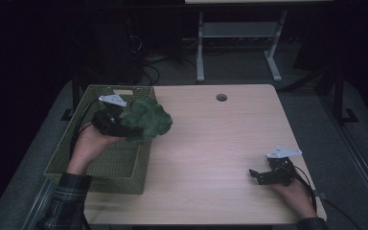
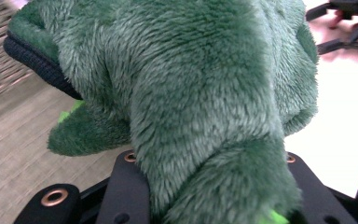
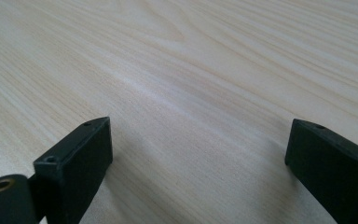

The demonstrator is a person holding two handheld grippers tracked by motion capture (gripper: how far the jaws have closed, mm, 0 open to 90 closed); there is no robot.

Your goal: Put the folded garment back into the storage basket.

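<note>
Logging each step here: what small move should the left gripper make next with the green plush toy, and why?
Probably shift left and lower: the left gripper holds the green plush toy above the right rim of the basket, part of it over the table, so releasing now might miss.

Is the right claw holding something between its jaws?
No, in the right gripper view the right claw has its jaws wide apart, with bare wooden table between them.

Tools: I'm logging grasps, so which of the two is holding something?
The left tool, clamped on the green plush toy over the basket; the right tool is open, empty.
</note>
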